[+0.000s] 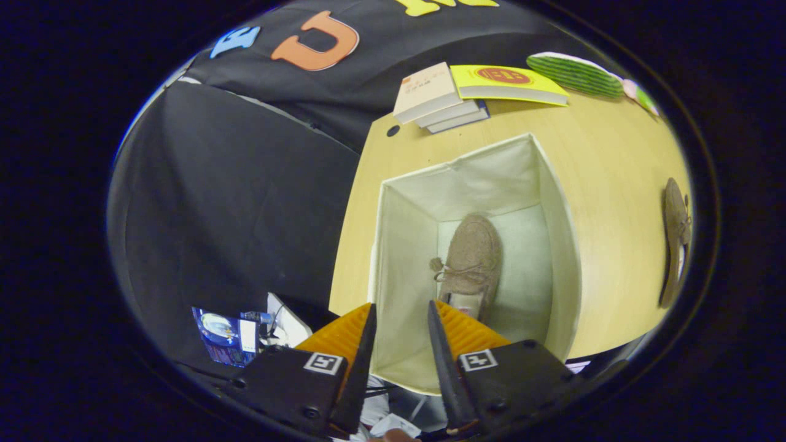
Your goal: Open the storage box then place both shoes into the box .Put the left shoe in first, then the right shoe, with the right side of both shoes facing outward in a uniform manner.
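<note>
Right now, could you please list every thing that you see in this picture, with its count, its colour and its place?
storage box: one, cream, open, on the table just ahead of the fingers
shoe in the box: one, tan, on the box floor
shoe on the table: one, tan, beyond the box's side
books: a few, cream and yellow, stacked beyond the box
table: one, light wood
green striped thing: one, past the books
gripper: one, open, above the box's near edge

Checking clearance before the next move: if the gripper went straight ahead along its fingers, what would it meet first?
Probably the storage box: the open gripper points into it, towards its inner wall and floor, beside the brown shoe inside. Depth is unclear.
</note>
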Demonstrator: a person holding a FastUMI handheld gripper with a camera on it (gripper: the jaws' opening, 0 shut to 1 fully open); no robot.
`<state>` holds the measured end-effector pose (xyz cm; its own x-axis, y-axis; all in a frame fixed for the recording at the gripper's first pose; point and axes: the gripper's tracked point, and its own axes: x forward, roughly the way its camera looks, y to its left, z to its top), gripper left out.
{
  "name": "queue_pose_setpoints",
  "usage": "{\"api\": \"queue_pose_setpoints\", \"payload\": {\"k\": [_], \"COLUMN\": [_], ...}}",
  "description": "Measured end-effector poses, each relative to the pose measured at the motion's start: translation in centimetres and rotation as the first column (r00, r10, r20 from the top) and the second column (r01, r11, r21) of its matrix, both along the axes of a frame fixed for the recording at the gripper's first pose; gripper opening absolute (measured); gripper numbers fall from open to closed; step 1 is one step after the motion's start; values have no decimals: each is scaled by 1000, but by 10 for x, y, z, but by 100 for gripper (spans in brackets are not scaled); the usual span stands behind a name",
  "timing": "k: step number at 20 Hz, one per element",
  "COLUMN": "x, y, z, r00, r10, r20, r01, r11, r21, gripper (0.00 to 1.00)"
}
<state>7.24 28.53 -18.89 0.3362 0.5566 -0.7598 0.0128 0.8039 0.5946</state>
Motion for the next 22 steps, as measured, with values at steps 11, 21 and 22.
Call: {"api": "queue_pose_setpoints", "payload": {"k": [11,21,22], "x": [-15,-47,-51], "y": [-132,-318,-332], "z": [69,59,48], "r00": [958,965,970], "r10": [82,-17,-44], "r20": [273,263,237], "r01": [20,150,158], "r11": [937,857,858], "r21": [-350,-492,-488], "gripper": [84,85,85]}}
